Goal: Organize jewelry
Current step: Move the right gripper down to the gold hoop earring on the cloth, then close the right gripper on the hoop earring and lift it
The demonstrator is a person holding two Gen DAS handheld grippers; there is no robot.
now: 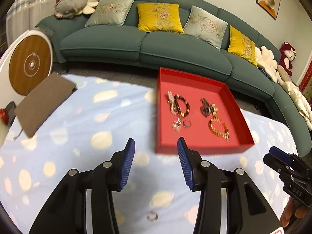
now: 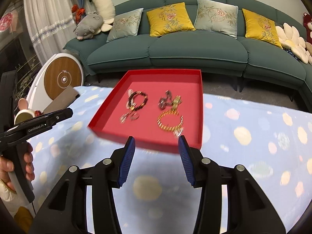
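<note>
A red tray sits on the blue spotted cloth and holds several pieces: a dark bead bracelet, a watch, a gold bracelet, a small ring and a sparkly piece. Another ring lies on the cloth between my left gripper's arms. My left gripper is open and empty before the tray's near edge. My right gripper is open and empty at the tray's near edge.
A brown pad lies at the cloth's far left. A green sofa with cushions stands behind the table. A round white and wood device stands at left. The right gripper shows in the left view, the left gripper in the right view.
</note>
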